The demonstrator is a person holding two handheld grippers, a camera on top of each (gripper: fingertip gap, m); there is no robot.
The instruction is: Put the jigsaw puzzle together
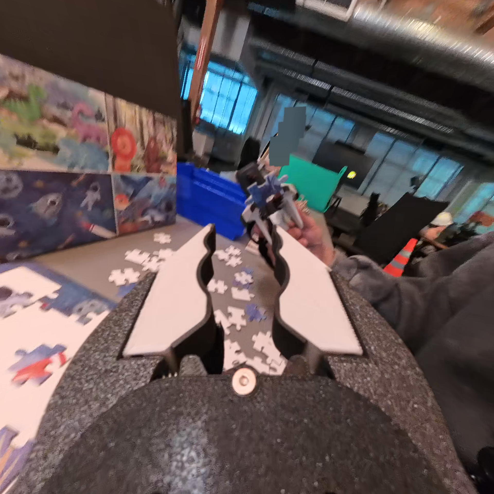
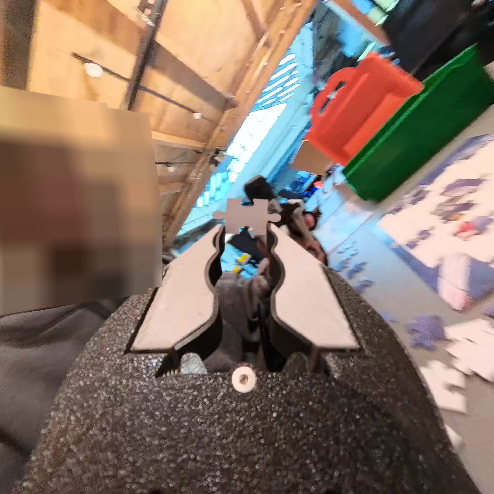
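Left wrist view: left claw point(image 1: 244, 238) fingers apart, nothing between them, hovering over the grey counter point(image 1: 88, 256). Loose puzzle pieces point(image 1: 235, 315) scattered on counter under and ahead of the fingers, mostly white backs up, a few blue face up. Partly assembled puzzle point(image 1: 34, 302) on white board at lower left, one red-and-blue piece point(image 1: 40, 365) lying alone on it. Stacked puzzle boxes point(image 1: 80, 171) with space and dinosaur art stand at left; blue bin point(image 1: 208, 197) behind them. Right claw point(image 1: 263, 196) seen farther off, raised in the air, clamped on a blue puzzle piece point(image 1: 260, 191); person's hand point(image 1: 312, 235) and grey sleeve point(image 1: 417, 288) hold it from the right.

Right wrist view: right claw point(image 2: 246, 227) fingertips closed on that puzzle piece point(image 2: 247, 216), grey back toward camera, held up off the counter, roughly upright. Left claw partly visible just behind the piece, blurred. Green bin point(image 2: 422, 139) and orange case point(image 2: 358, 107) at upper right. Assembled puzzle point(image 2: 454, 213) and loose pieces point(image 2: 427, 331) on counter at right, heavy motion blur.
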